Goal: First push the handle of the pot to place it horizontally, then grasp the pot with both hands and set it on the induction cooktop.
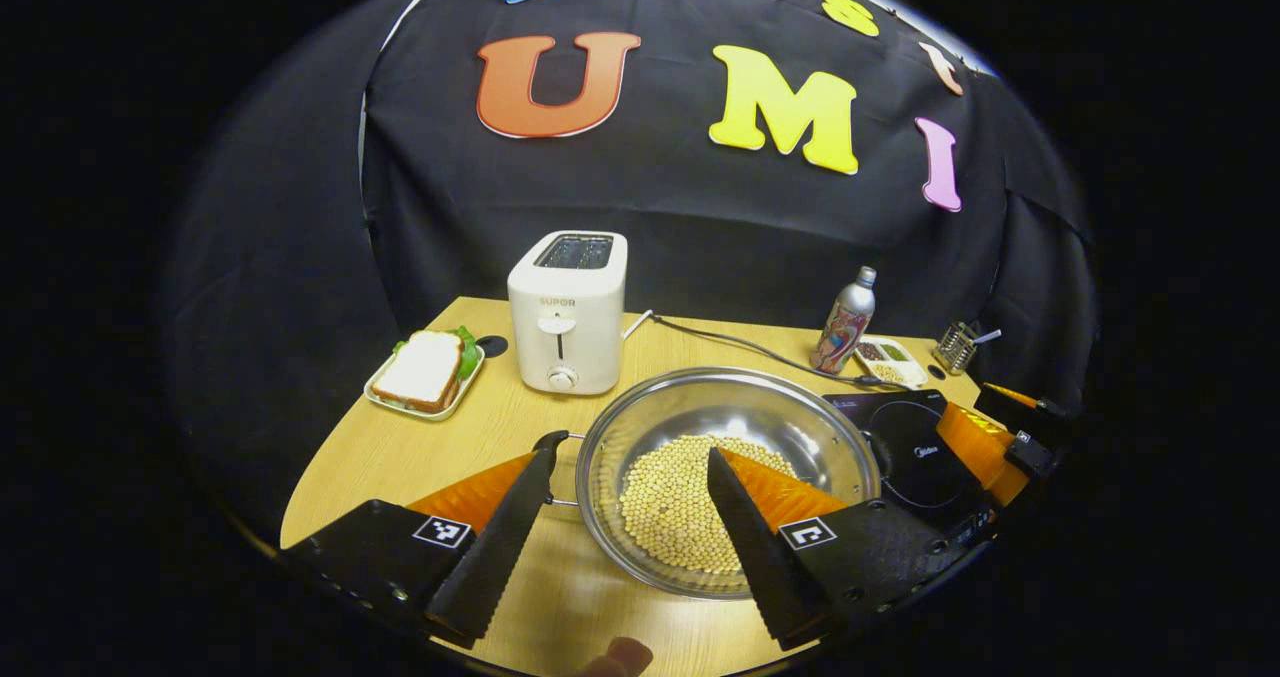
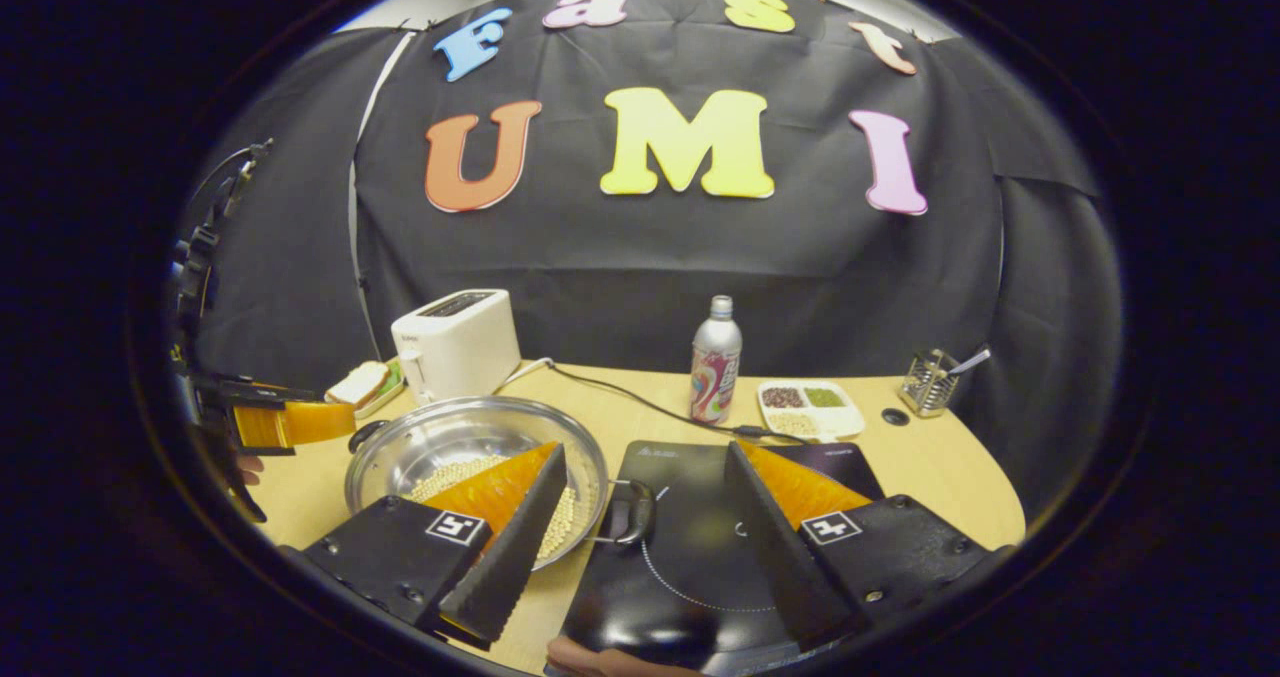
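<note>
Nearest us, our left gripper (image 1: pixel 628 472) stands wide open astride the near-left rim of the round steel pot of pale beans (image 1: pixel 727 477), touching nothing we can see. Right of it, our right gripper (image 2: pixel 645 467) gapes around the pot's black loop handle (image 2: pixel 627 512), just beside the black induction cooktop (image 2: pixel 700 557). We judge both must close before lifting.
</note>
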